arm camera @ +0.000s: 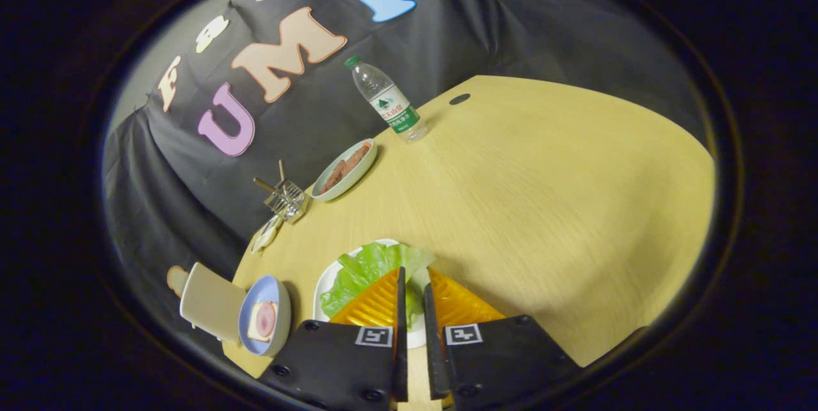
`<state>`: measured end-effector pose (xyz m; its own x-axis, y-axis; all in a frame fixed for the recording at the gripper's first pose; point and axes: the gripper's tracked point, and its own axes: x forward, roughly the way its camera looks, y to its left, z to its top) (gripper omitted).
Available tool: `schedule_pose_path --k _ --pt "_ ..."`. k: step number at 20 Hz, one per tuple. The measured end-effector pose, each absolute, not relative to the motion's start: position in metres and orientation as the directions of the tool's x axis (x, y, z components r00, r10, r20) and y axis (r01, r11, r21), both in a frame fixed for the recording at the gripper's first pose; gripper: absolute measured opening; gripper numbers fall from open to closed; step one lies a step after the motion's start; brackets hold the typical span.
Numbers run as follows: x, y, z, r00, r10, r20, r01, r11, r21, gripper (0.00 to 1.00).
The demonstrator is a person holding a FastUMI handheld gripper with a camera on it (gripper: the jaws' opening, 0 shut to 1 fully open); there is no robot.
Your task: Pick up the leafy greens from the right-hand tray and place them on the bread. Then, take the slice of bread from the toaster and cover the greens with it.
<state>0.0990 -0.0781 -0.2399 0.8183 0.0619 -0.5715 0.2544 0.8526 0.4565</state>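
Gripper [414,283] fingers nearly closed over leafy greens [364,270] — grasp unclear, white tray [323,286] partly hidden

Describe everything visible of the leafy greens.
The leafy greens are a pale green, ruffled lettuce leaf that looks crinkled and thin, lying flat on a white plate on the wooden table. The gripper sits over the leaf, its fingers nearly closed with a strip of leaf showing in the narrow gap between them.

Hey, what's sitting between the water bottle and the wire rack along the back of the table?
In the gripper view, a shallow dish of brownish food lies between the water bottle and the wire rack. The gripper is nearly closed around lettuce.
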Motion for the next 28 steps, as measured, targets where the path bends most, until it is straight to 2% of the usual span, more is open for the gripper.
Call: schedule_pose_path --k 2,3,19,28 --pt "0.093 -0.083 -0.218 0.826 0.061 -0.561 0.257 0.844 0.470 0.13" --pt "0.099 -0.076 -0.234 0.829 0.067 -0.555 0.250 0.843 0.476 0.05" --pt "0.094 -0.053 -0.160 0.918 0.104 -0.382 0.140 0.817 0.559 0.05" --pt "0.090 0.015 -0.106 0.943 0.198 -0.267 0.001 0.801 0.598 0.05"
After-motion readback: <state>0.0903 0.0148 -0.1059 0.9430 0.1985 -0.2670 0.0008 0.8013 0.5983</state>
